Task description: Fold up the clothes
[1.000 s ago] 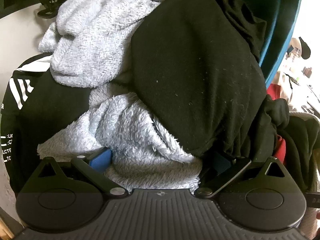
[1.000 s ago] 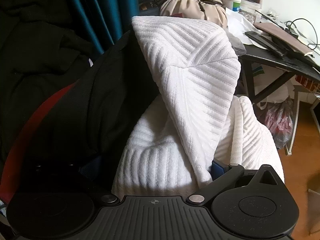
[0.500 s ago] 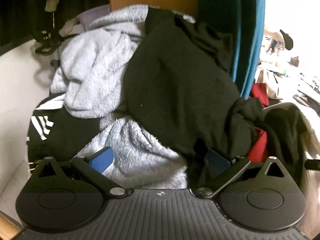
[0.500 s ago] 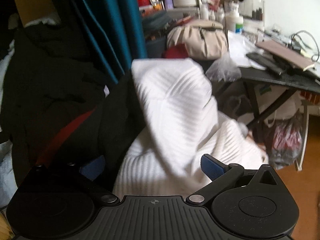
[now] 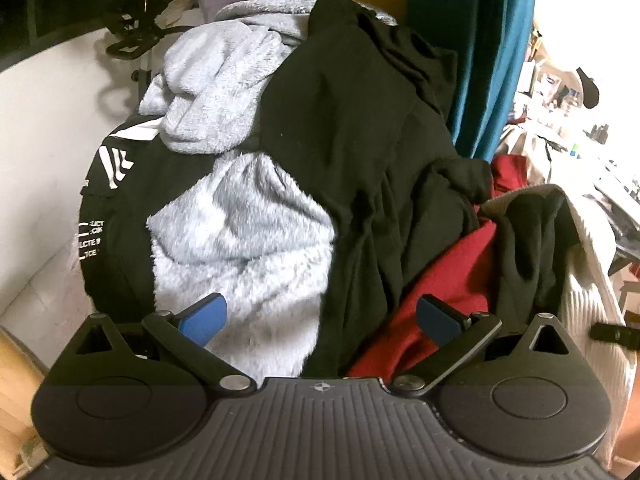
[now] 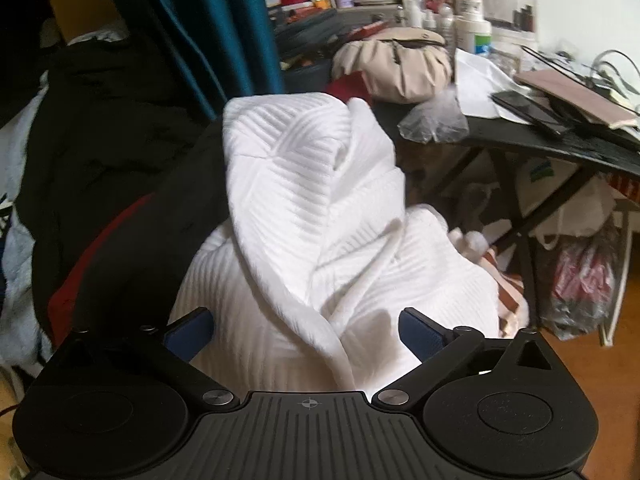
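Left-wrist and right-wrist views. The left gripper [image 5: 320, 320] was spread wide and held nothing; its blue pads [image 5: 202, 318] stood before a heap of clothes: a grey fleece [image 5: 240, 232], a black top [image 5: 360, 140] draped over it, a red garment [image 5: 440, 276] lower right, and a printed black top [image 5: 108, 200] at the left edge. The right gripper [image 6: 306, 330] was likewise spread and empty, facing a white ribbed knit [image 6: 304, 200] that stood in a loose peak beside the dark clothes.

All the garments appeared soft and limp, likely to sag and drag their neighbours when lifted. The fleece looked bulky but light; the knit, thicker, would probably hold a crease poorly. A hem, cuff or shoulder seam would give the surest hold, yet none could be made out in the tangle; the knit's free front edge, lying between the right pads, seemed the nearest purchase.

What bore the heap was hidden, and no flat surface for folding was visible. A teal curtain [image 6: 208, 28] hung behind; a cluttered dark table [image 6: 560, 144] stood right, bags beneath it on a wooden floor [image 6: 600, 364].
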`<state>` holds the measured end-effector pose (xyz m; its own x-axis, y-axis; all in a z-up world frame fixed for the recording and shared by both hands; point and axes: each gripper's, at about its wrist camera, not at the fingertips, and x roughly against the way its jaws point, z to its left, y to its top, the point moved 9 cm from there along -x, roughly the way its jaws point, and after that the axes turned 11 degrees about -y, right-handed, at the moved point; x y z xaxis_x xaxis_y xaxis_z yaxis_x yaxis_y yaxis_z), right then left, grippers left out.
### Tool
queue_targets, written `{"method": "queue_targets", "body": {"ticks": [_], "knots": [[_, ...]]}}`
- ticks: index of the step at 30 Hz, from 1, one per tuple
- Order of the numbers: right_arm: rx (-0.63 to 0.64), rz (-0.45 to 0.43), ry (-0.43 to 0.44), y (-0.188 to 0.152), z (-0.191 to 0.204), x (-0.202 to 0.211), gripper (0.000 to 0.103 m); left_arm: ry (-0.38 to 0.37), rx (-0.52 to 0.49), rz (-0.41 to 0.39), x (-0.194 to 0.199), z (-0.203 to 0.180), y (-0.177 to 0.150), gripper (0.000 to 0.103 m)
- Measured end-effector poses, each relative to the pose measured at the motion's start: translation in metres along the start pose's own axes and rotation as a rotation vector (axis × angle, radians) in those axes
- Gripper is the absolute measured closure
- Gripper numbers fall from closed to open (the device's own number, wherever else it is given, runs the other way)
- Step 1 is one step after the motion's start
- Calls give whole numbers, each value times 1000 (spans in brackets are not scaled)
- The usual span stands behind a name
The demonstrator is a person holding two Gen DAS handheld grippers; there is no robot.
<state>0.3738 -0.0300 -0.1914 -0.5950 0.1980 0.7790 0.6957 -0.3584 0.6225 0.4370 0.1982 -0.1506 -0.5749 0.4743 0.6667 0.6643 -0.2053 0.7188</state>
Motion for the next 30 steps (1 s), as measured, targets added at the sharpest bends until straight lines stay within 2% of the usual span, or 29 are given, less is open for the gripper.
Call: {"method": "queue_targets", "body": {"ticks": [6, 8, 10, 11, 13, 16, 22, 30], "knots": [[53, -29, 68, 10, 11, -10, 20, 19, -14, 2, 12, -11, -10, 0], [58, -9, 105, 7, 15, -13, 35, 16, -13, 6, 14, -13, -14, 0], [59, 0, 138, 3, 16, -14, 55, 11, -14, 9, 15, -15, -17, 0], [58, -2, 151, 2, 15, -13, 59, 9, -15, 10, 16, -16, -19, 0], [65, -10, 157, -2, 9, -5, 75, -2, -21, 12, 13, -22, -20, 0], [44, -7, 146, -9, -6, 4, 87, -25, -31, 21, 8, -32, -23, 0], [-44, 73, 53, -40, -55, 6, 91, -89, -67, 49, -5, -55, -29, 0], [-61, 91, 77, -57, -52, 1, 89, -139, -151, 85, -24, -83, -29, 0]]}}
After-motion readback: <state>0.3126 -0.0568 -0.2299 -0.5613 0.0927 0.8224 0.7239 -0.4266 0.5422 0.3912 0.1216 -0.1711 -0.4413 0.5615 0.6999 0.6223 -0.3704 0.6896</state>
